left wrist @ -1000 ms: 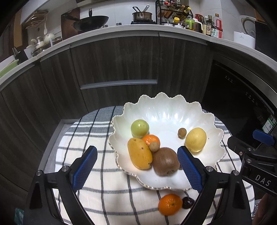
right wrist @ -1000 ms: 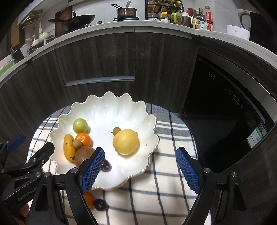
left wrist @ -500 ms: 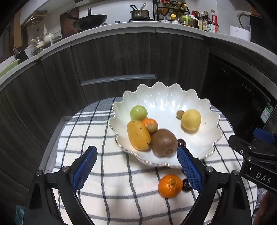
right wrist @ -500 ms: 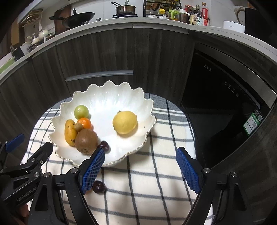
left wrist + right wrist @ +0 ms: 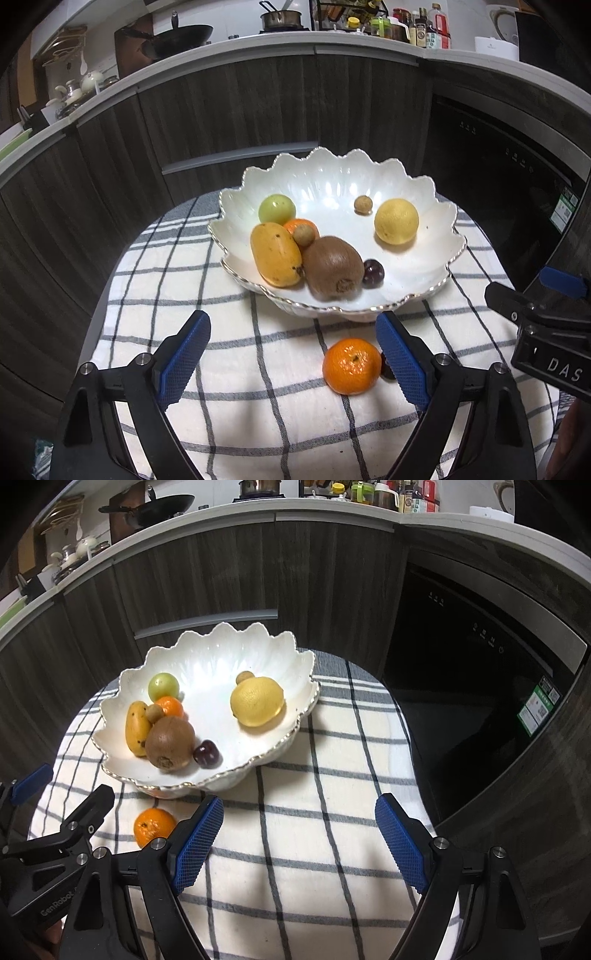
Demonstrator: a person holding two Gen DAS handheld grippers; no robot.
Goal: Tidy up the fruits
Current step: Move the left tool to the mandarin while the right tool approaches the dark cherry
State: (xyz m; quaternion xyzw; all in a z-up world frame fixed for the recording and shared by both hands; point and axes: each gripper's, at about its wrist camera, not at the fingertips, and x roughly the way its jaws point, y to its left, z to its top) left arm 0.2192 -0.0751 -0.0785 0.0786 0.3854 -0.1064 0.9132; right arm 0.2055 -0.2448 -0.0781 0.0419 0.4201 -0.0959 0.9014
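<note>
Here, seven fruits are being held in one scalloped bowl [image 5: 436, 284] ahead of both fingers; one tangerine [image 5: 351, 366] is lying between the spread fingers of the left gripper [image 5: 293, 363]. Nothing is being held between the right gripper [image 5: 299, 843] fingers, likewise spread.

A small round table, covered by a white cloth [image 5: 229, 376] [image 5: 314, 867] with a dark grid of stripes, fills the lower half of both frames. On the cloth stands a white scalloped bowl [image 5: 436, 236] [image 5: 207, 661] with a metallic rim, at the centre of the left wrist frame and left of centre in the right wrist frame. Below the bowl, directly on the cloth, lies an orange mandarin [image 5: 351, 366] [image 5: 154, 826]. A dark round fruit [image 5: 387, 367] lies touching the mandarin's right side in the left wrist frame, half hidden there
</note>
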